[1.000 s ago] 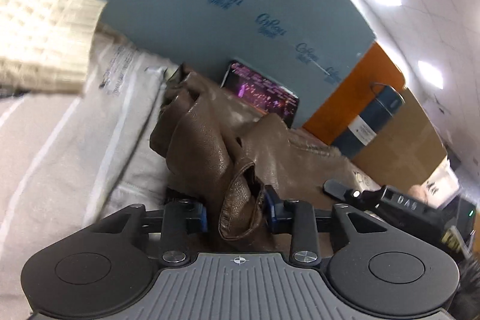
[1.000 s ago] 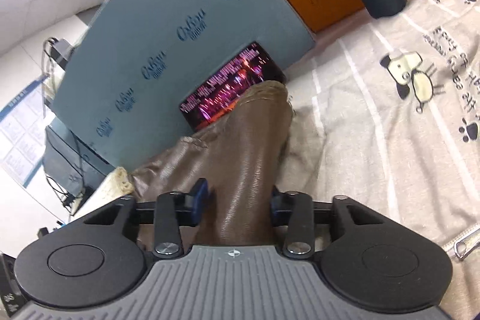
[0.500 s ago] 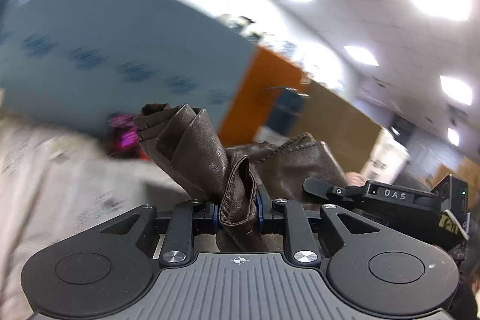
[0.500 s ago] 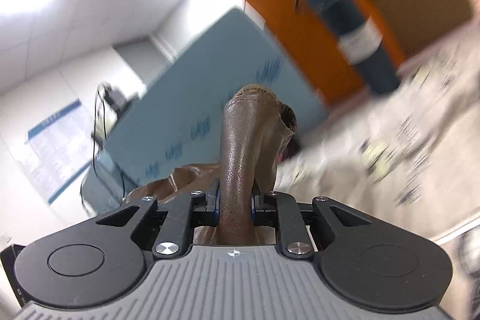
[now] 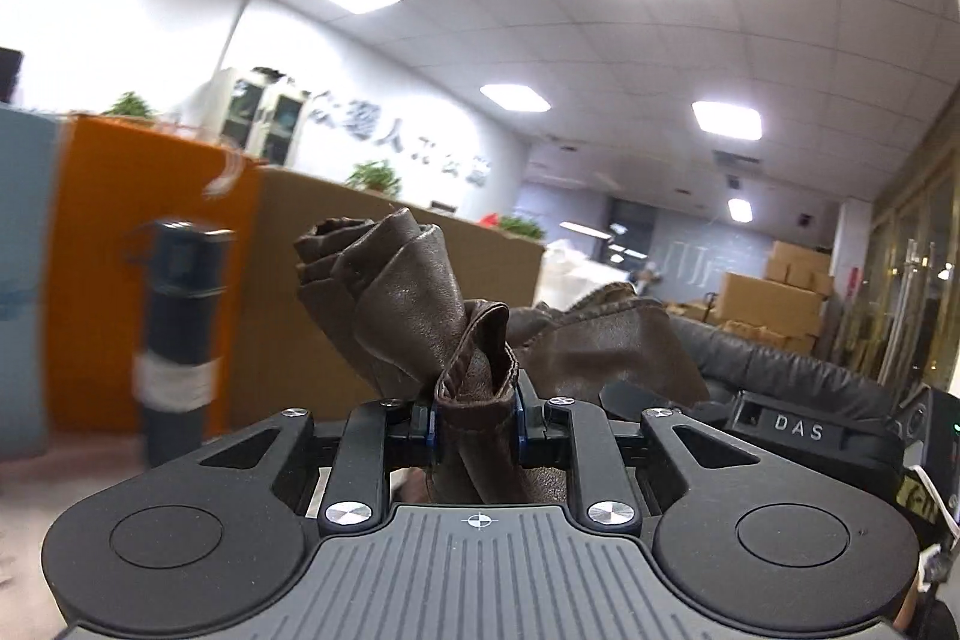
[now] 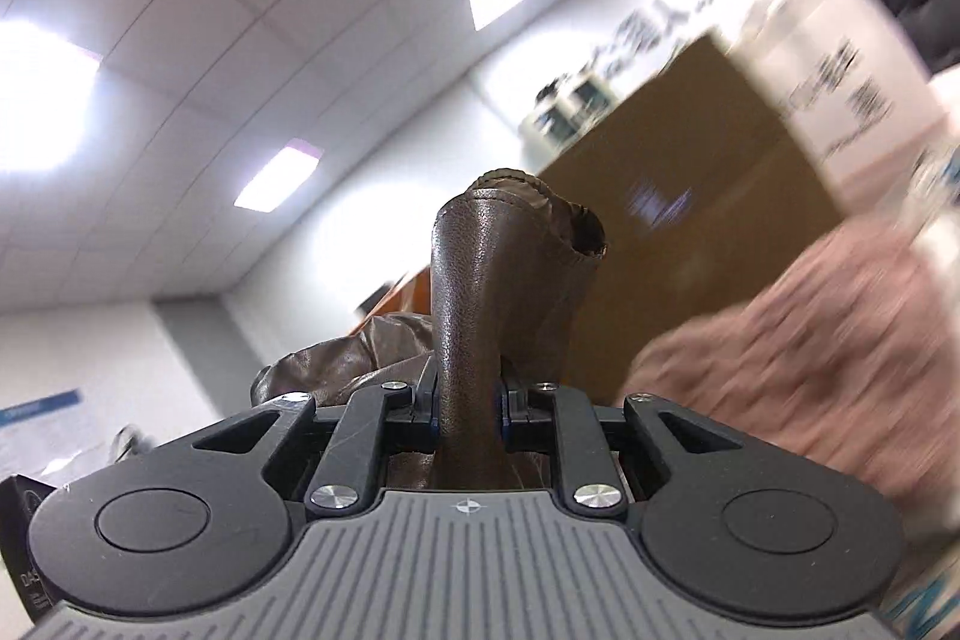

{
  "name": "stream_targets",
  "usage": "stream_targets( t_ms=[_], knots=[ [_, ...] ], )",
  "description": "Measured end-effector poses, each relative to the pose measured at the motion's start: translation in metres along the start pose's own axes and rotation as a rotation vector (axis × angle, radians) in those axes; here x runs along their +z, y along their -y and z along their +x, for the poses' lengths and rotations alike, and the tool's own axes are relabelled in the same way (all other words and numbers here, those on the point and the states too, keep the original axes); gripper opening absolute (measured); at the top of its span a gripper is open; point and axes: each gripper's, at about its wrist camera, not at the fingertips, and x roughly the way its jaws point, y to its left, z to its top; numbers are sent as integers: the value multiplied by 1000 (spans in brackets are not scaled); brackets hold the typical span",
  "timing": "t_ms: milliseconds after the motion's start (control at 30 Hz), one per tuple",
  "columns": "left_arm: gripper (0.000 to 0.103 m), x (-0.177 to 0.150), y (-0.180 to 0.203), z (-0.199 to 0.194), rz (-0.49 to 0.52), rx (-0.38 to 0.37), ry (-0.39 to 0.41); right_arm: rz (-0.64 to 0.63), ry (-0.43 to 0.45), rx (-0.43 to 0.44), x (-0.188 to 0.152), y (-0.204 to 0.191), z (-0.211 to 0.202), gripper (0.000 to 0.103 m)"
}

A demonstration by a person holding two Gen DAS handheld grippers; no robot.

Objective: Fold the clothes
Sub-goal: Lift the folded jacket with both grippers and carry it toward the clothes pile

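Both my left tongs [image 5: 475, 427] and right tongs [image 6: 468, 415] clamp the brown leather garment [image 5: 420, 304]; blue bottle [image 5: 180, 340] at nine o'clock, black sofa [image 5: 780, 370] at three.

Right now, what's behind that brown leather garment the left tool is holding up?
Behind the brown leather garment clamped in the left tool stands a brown cardboard wall, with an orange panel further left. The leather hides the middle of that wall, and the table below is out of view.
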Motion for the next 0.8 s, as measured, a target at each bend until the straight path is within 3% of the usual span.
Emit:
stream_targets(
  t_ms=[133, 233, 367, 467, 567, 733, 800],
  knots=[
    [20, -14, 20, 52, 24, 0, -22, -23, 71, -87, 25, 37, 0, 15],
    [22, -24, 35, 91, 41, 0, -39, -56, 84, -201, 34, 69, 7, 15],
    [37, -50, 23, 117, 9, 59, -106, -88, 77, -372, 30, 108, 16, 16],
    [51, -64, 17, 126, 9, 118, -134, -118, 43, -466, 17, 122, 26, 27],
    [56, -72, 16, 133, 18, 145, -154, -172, 2, -548, 5, 123, 39, 30],
    [62, -66, 25, 129, 23, 162, -160, -226, -11, -591, -2, 123, 51, 34],
    [81, -65, 23, 125, 7, 180, -159, -233, 10, -583, -2, 123, 46, 44]
  ],
)
